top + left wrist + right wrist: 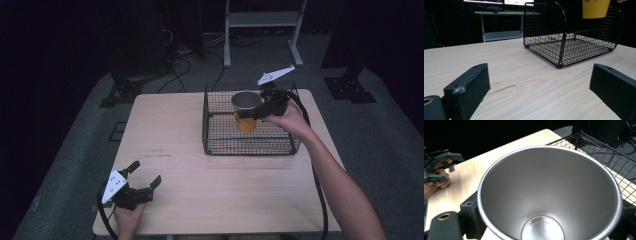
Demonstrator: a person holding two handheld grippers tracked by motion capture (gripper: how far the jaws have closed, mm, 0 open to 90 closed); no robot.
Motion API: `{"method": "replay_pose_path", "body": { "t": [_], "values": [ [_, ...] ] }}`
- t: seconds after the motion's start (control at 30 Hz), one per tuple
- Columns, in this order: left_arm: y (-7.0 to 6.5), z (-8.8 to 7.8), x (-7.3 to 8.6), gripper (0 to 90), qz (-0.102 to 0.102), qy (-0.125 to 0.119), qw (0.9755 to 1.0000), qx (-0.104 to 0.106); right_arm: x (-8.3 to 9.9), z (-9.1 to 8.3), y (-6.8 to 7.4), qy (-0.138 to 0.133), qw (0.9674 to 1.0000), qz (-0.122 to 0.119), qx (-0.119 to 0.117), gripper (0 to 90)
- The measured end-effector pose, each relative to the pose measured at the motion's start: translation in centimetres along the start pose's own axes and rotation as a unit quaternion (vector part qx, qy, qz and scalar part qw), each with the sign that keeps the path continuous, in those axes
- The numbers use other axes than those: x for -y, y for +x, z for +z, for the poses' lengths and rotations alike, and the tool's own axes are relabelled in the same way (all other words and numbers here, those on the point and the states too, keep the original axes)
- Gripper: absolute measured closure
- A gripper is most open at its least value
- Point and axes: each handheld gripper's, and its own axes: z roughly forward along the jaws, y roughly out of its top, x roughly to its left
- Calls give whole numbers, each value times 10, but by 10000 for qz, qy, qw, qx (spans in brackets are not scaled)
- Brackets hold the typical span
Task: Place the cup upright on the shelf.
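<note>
Left hand-held gripper (145, 174) agape over wooden table (200, 190), right hand-held gripper (260, 111) clasping yellow cup (246, 111) above wire basket (220, 135), dark room

Cup (246, 114): yellow outside, shiny silver metal inside, wide at the top and small at the bottom.
Cup pose: upright, mouth open to the top, nothing inside it.
Cup place: up in the air over the basket, not touching its floor, near the back right part.
Cup hold: the right gripper (261, 111) has its jaws tight on the cup's sides.
Basket (216, 145): black wire, square, low walls, open top.
Basket place: sits flat on the worktop (200, 185), on the far right part.
</note>
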Motion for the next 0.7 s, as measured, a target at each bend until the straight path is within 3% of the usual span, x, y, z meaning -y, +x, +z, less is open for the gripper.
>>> {"method": "replay_pose_path", "body": {
  "t": [0.37, 0.7],
  "values": [
    [1, 0, 0, 23, -24, -21, 10000, 15, -6, 25, -21, 76, 10000, 52, 3, 121],
    [1, -1, 0, 23, -34, -28, 10000, 21, 2, 50, -34, 276, 9995, 156, 31, 121]
  ]
}}
